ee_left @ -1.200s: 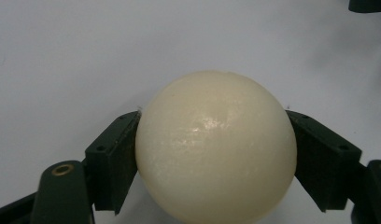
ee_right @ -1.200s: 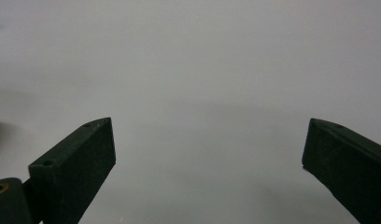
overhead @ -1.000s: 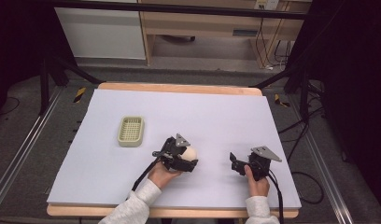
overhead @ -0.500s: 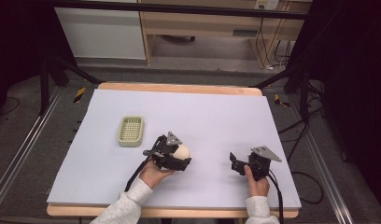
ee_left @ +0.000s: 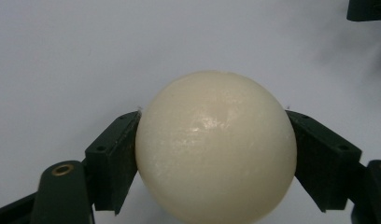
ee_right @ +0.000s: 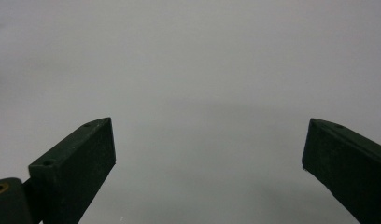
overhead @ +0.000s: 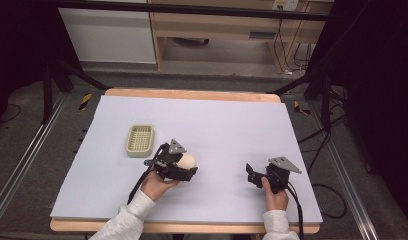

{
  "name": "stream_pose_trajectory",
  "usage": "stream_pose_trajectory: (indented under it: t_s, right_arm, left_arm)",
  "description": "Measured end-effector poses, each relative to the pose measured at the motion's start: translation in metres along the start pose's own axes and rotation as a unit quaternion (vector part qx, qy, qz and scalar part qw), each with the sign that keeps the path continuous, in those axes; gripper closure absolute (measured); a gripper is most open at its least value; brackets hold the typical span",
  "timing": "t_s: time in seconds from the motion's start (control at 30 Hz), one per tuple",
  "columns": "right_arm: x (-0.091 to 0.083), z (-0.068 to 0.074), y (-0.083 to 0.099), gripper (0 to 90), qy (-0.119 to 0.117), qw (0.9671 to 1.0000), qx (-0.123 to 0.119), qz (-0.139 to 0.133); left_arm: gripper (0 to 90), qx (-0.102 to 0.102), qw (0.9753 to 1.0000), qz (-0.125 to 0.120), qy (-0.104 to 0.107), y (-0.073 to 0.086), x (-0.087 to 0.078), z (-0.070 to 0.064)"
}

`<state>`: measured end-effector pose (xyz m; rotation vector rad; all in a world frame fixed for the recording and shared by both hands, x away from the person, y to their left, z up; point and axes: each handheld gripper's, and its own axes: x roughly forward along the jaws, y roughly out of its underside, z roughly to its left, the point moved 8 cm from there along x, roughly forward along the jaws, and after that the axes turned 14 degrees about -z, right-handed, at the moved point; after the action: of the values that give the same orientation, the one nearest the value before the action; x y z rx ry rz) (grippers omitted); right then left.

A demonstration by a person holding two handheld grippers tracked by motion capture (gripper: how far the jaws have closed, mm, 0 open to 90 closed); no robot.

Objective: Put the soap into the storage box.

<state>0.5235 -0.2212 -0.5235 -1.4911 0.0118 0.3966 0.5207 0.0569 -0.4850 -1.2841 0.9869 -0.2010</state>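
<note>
a wooden-edged table point(overhead: 192, 94) is carrying a pale lavender sheet point(overhead: 222, 125). a small green basket point(overhead: 140, 140) is lying on the sheet, well apart from any fingers.

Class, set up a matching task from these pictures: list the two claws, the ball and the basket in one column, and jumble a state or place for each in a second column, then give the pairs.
Things
1. left claw
2. right claw
3. smooth cream-coloured ball
4. small pale green plastic basket

States or places
A. stands on the white table, left of the left hand
B. open, nothing between its jaws
C. held between two black jaws
D. shut on a round thing

Pairs: 1-D, 2-B, 3-C, 4-A
</note>
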Motion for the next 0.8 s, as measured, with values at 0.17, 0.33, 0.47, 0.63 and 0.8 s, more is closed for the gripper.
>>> stream_pose_trajectory:
  t_s: [0.17, 0.33, 0.47, 0.63, 0.8]
  right_arm:
    - [0.000, 0.000, 0.000, 3.1, 0.000, 1.0000, 0.000, 0.000]
    - [0.000, 0.000, 0.000, 3.1, 0.000, 1.0000, 0.000, 0.000]
    - [0.000, 0.000, 0.000, 3.1, 0.001, 1.0000, 0.000, 0.000]
    - [0.000, 0.000, 0.000, 3.1, 0.001, 1.0000, 0.001, 0.000]
    - [0.000, 0.000, 0.000, 3.1, 0.002, 1.0000, 0.000, 0.002]
  left_arm:
    - [22.4, -0.001, 1.0000, -0.002, -0.006, 0.001, -0.008, 0.009]
    - [22.4, -0.003, 0.9999, -0.003, -0.011, 0.001, -0.013, 0.016]
    - [22.4, -0.007, 0.9998, -0.004, -0.017, 0.004, -0.017, 0.022]
    - [22.4, -0.018, 0.9995, -0.009, -0.022, 0.005, -0.019, 0.029]
    - [22.4, -0.021, 0.9993, -0.012, -0.028, 0.005, -0.023, 0.036]
